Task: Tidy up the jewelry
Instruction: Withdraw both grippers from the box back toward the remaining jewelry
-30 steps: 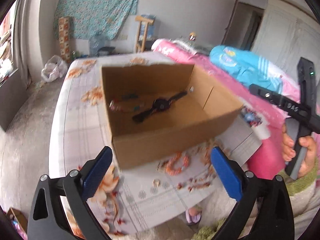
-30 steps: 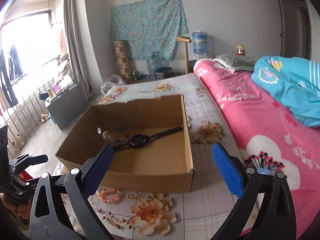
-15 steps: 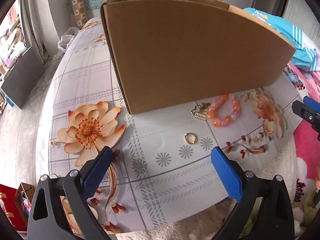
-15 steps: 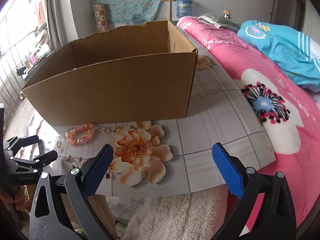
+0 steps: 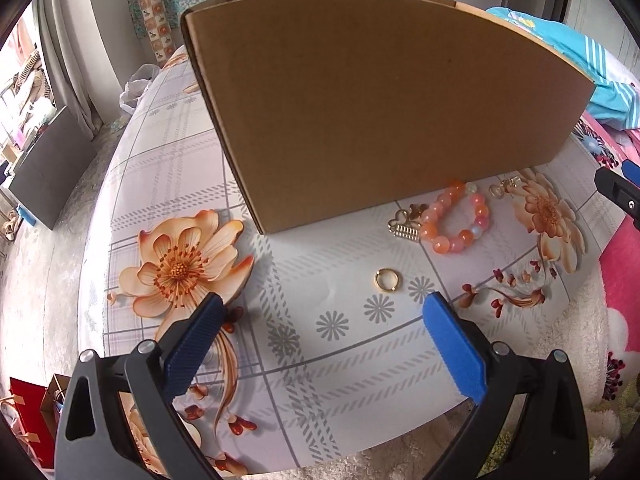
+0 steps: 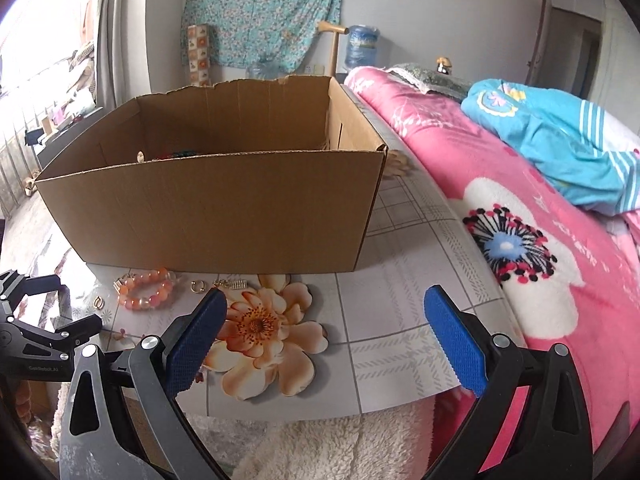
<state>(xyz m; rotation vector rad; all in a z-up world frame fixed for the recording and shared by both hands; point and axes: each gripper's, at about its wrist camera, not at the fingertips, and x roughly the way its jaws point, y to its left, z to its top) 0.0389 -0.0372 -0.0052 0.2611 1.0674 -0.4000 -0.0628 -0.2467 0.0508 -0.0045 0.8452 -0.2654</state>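
An open cardboard box (image 5: 380,108) stands on the flowered tablecloth (image 5: 304,320); it also shows in the right wrist view (image 6: 216,212). In front of it lie an orange bead bracelet (image 5: 456,218), a gold charm (image 5: 406,226), a gold ring (image 5: 387,280) and a small gold earring (image 5: 502,188). The bracelet (image 6: 146,290) and small gold pieces (image 6: 197,286) show in the right wrist view too. My left gripper (image 5: 320,344) is open and empty, low over the cloth near the ring. My right gripper (image 6: 320,336) is open and empty, right of the jewelry.
A pink floral blanket (image 6: 520,208) and a blue garment (image 6: 560,136) lie on the bed to the right. A white fleece (image 6: 320,444) hangs below the table's front edge. Some jewelry (image 6: 176,155) shows inside the box.
Both grippers have dropped from above the box down to table level in front of it. The left one has moved closer to the ring and bracelet.
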